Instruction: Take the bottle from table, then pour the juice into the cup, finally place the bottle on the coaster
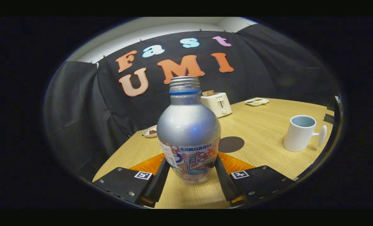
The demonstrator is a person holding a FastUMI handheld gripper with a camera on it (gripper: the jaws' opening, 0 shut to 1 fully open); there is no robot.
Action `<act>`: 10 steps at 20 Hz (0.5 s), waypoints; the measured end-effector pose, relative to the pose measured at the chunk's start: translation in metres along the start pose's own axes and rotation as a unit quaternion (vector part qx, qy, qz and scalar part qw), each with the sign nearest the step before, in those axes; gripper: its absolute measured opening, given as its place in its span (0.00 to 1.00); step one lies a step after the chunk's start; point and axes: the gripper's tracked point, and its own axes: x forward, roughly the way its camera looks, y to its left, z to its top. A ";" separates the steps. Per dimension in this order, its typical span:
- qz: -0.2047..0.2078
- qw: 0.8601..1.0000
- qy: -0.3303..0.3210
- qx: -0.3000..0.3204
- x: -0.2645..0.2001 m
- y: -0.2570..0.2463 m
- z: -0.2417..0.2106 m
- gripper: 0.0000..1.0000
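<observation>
The tongs [191, 171] were seen clenched on the bottle [189, 131]: one finger was pressed against each side of its lower, labelled part. The bottle was held upright between the two fingers, and its base appeared to be at the level of the wooden table [268, 116], though it could not be told whether it was resting there or lifted a little. The bottle was a silver metal one with a printed label around its lower half, a blue ring at the neck and a threaded mouth with no cap on it.

Just beyond the fingers, slightly to the right of the bottle, a dark round coaster [231, 144] was lying flat on the table. Further to the right of the tongs, well apart from the bottle, a white mug [300, 133] was standing upright, with a pale blue inside and its handle turned away to the right.

Far beyond the bottle, a white toaster [217, 104] was placed near the back edge of the table. To the right of it, a small white tray [257, 101] was seen. To the left beyond the fingers, a small white dish [150, 131] was partly hidden behind the bottle.
</observation>
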 end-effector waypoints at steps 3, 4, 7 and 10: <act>-0.003 0.998 -0.014 0.061 0.001 -0.007 0.016 0.76; -0.004 0.997 -0.014 0.081 0.002 -0.009 0.018 0.76; -0.005 0.990 -0.017 0.143 0.005 -0.016 0.025 0.76; -0.010 0.981 -0.012 0.191 0.009 -0.025 0.026 0.76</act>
